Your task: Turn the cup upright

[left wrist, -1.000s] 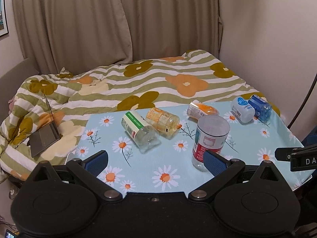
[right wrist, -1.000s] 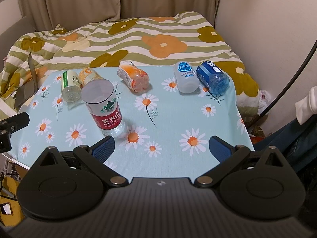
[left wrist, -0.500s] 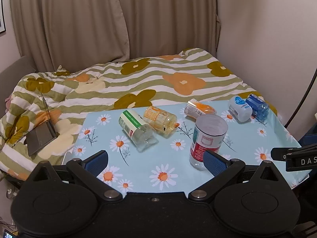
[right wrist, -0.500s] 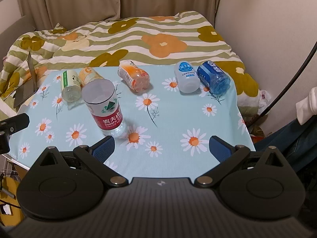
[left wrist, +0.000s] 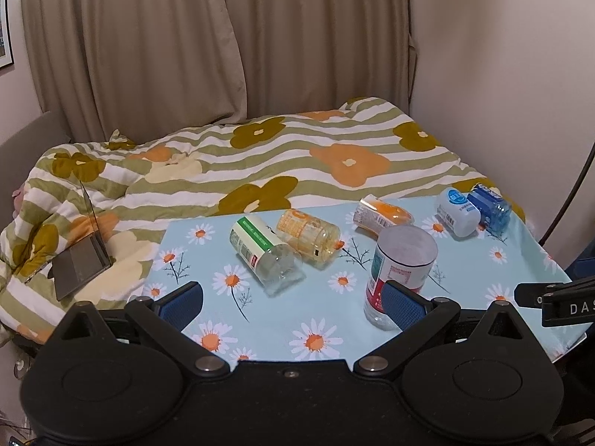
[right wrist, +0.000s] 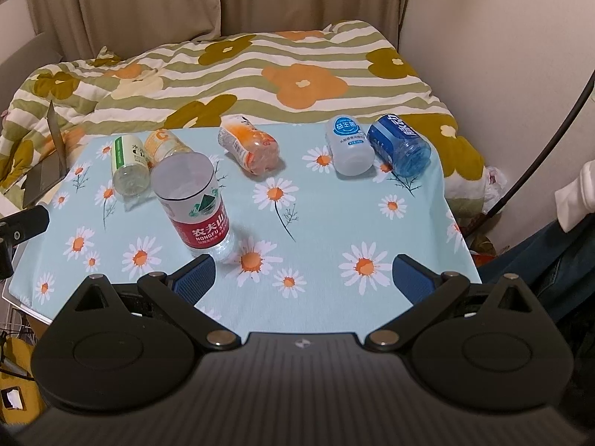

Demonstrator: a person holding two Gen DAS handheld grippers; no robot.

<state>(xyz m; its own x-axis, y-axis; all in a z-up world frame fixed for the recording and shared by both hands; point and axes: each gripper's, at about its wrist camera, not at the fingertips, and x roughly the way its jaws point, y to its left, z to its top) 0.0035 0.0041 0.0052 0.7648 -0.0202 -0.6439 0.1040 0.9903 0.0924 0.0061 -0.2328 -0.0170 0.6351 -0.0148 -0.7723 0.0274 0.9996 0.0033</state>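
So red-label cup (cut-off bottle) stands open end up on the table, front-left area; looks already upright, nothing holding it

Five more cups lie on their sides along the far edge: green-label touching yellow just behind the red one, orange mid, white and blue side by side far right

Left gripper spread wide, empty; its right finger sits in front of the red cup's base in view, can't tell if touching. Right gripper also spread wide, empty, left finger near the same base

Risks, my read:
- either finger nudges the base, light empty cup tips back over
- lying cups are round, can roll; blue one is near the right edge, bed beyond the far edge
- green and yellow touch, grabbing one shifts the other

Room: open cloth centre and front-right, good approach lane for the right gripper
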